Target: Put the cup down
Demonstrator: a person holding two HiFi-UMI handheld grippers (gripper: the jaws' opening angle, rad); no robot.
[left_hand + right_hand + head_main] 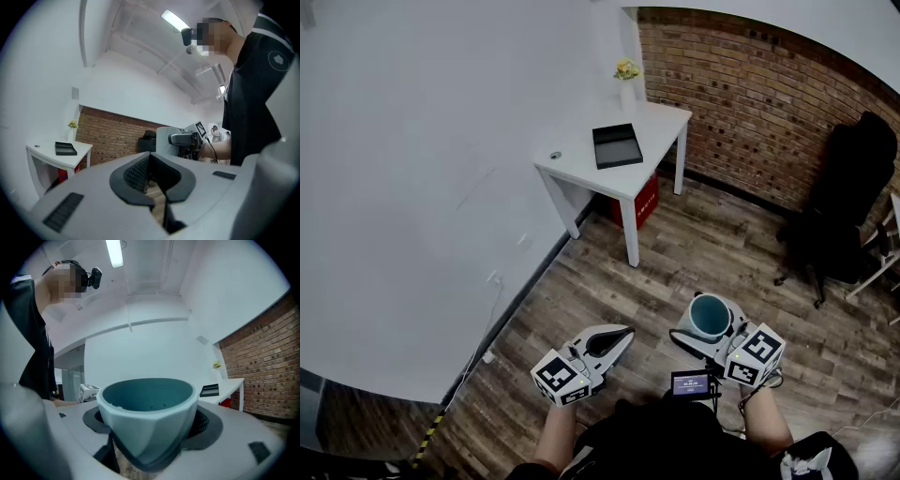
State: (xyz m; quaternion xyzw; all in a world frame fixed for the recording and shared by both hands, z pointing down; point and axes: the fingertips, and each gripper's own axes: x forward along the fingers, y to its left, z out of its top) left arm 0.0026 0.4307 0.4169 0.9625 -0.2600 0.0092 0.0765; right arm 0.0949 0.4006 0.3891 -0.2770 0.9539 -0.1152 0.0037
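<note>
A pale teal cup (709, 315) stands upright between the jaws of my right gripper (706, 326), which is shut on it above the wooden floor, at waist height. In the right gripper view the cup (149, 418) fills the middle and its inside looks empty; the dark pads (206, 425) press on its sides. My left gripper (614, 339) hangs beside it to the left. Its jaws are shut with nothing between them, and its pads (138, 173) meet in the left gripper view. The white table (661, 122) stands well ahead by the wall.
On the table lie a black tray (617, 145), a small vase of yellow flowers (626, 80) and a small round thing (555, 156). A red box (642, 202) sits under it. A black chair (844, 206) stands at the right by the brick wall (750, 94).
</note>
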